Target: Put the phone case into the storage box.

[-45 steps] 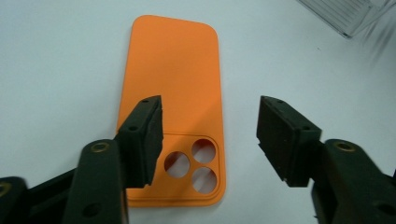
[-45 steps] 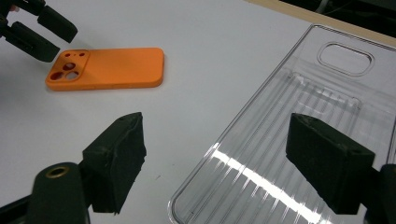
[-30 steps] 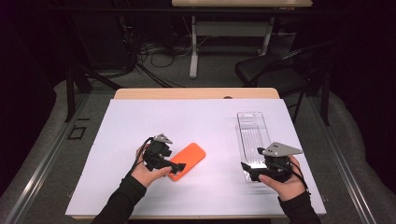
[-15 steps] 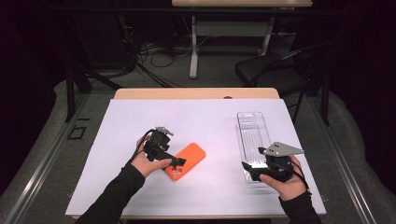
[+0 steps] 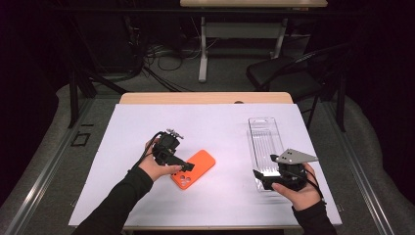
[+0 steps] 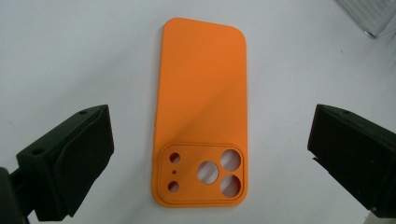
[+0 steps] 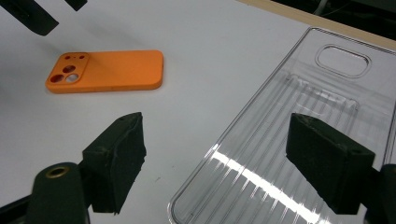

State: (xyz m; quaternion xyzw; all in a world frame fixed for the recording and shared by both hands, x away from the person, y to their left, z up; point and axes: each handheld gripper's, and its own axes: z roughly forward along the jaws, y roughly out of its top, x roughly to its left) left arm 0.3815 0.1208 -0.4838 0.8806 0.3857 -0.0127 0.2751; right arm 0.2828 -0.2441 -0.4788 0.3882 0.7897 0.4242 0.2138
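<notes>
Spread wide, both black jaws of the left gripper (image 6: 205,154), nothing pinched, hovering above the orange phone case (image 6: 201,112) with clear white surface on either flank. Directly between those jaws, the case: flat on its face, matte and rubbery-looking, rounded corners, raised camera block with three large round holes and smaller ones at the near end, long plain back running away ahead. Nothing between jaws and case. Off at the far upper right of that view, a ribbed clear corner. Likewise parted wide and empty, the jaws of the right gripper (image 7: 233,163), poised over the near end of the clear plastic tray (image 7: 299,121): glossy, see-through, ridged lengthwise, rounded rim, oblong cut-out at the far end. Beyond the left-hand jaw there, well apart, the same orange case lying on the white table cover (image 5: 220,127). Under that smooth matte sheet, a pale wooden table edge (image 5: 205,98) at the far side.
</notes>
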